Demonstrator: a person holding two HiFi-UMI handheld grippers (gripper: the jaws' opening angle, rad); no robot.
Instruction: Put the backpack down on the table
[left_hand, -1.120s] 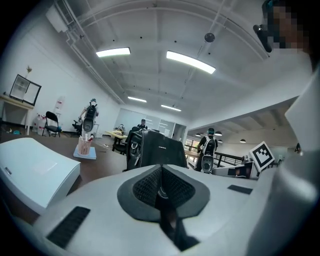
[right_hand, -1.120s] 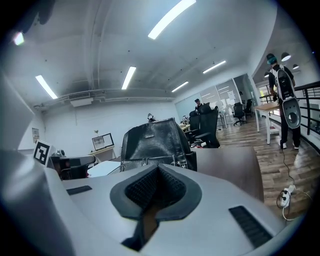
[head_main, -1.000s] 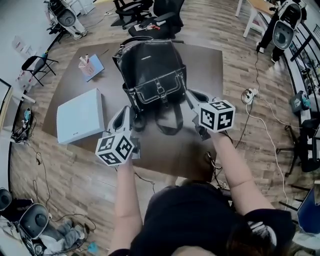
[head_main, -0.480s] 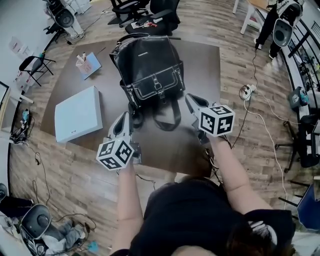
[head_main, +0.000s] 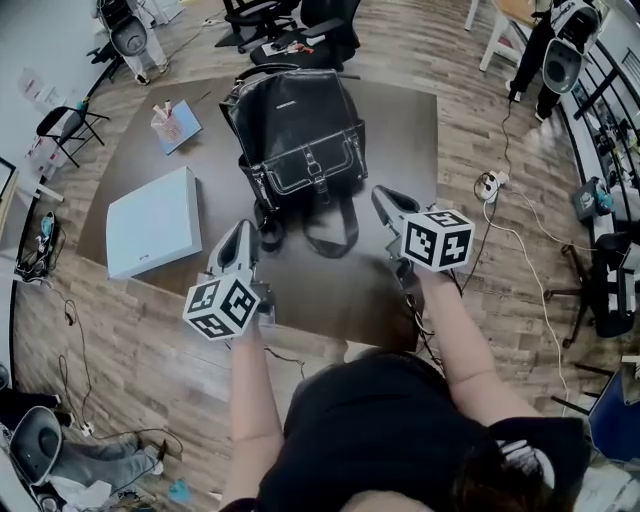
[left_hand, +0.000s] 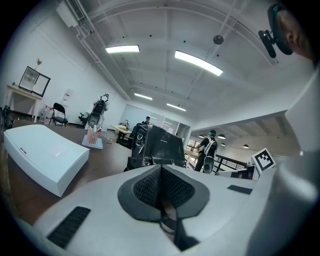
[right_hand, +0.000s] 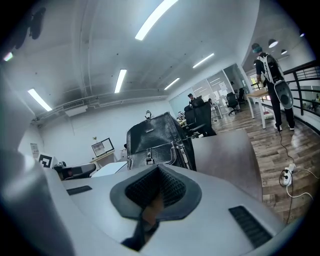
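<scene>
A black leather backpack (head_main: 300, 130) stands upright on the brown table (head_main: 405, 130), its shoulder straps (head_main: 330, 240) trailing on the tabletop toward me. My left gripper (head_main: 243, 232) is at the near left of the bag, beside a strap end, with its jaws shut and nothing between them. At the near right, my right gripper (head_main: 382, 196) is also shut and holds nothing. In the left gripper view the backpack (left_hand: 156, 144) rises beyond the shut left gripper (left_hand: 161, 169). The right gripper view has the backpack (right_hand: 157, 137) straight ahead of the right gripper (right_hand: 159, 171).
A flat white box (head_main: 152, 222) lies on the table's left part. A pink holder on a blue pad (head_main: 168, 122) sits at the far left corner. Office chairs (head_main: 300, 30) stand behind the table. A power strip and cables (head_main: 492, 184) lie on the floor at right.
Both grippers have drawn back a little from the backpack toward me. The backpack stays upright in place on the table.
</scene>
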